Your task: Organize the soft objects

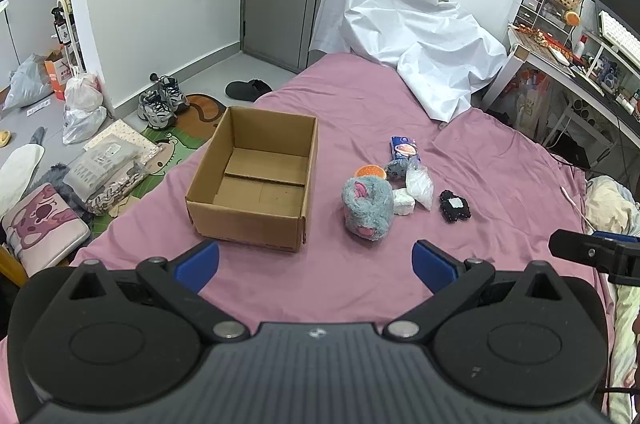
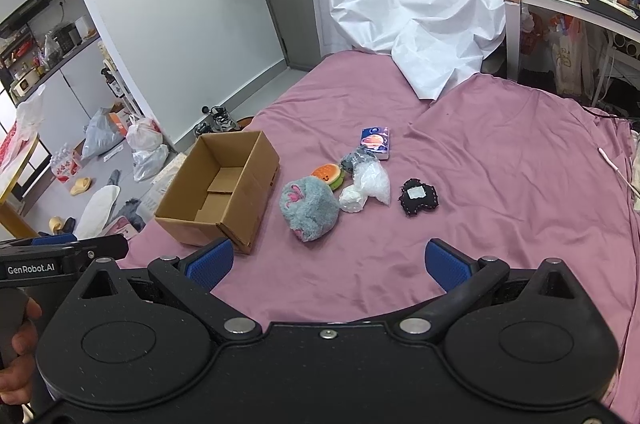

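While the left hand-held gripper (image 1: 316, 262) and the right hand-held gripper (image 2: 328, 264) both hover spread and empty over the pink bed (image 2: 500, 184), the grey plush toy (image 2: 310, 210) lies nearest, just right of the empty cardboard box (image 2: 224, 184). It looks light and squashy, so a pinch across its middle should hold. Beyond it cluster a burger plush (image 2: 328, 175), a slippery-looking plastic bag (image 2: 374, 182), a black pouch (image 2: 418, 196) and a tissue pack (image 2: 375, 142).

Bright, even indoor light across both views, shadows soft and faint, everything sharp, no glare, and heavy fisheye bending walls and door at the edges.
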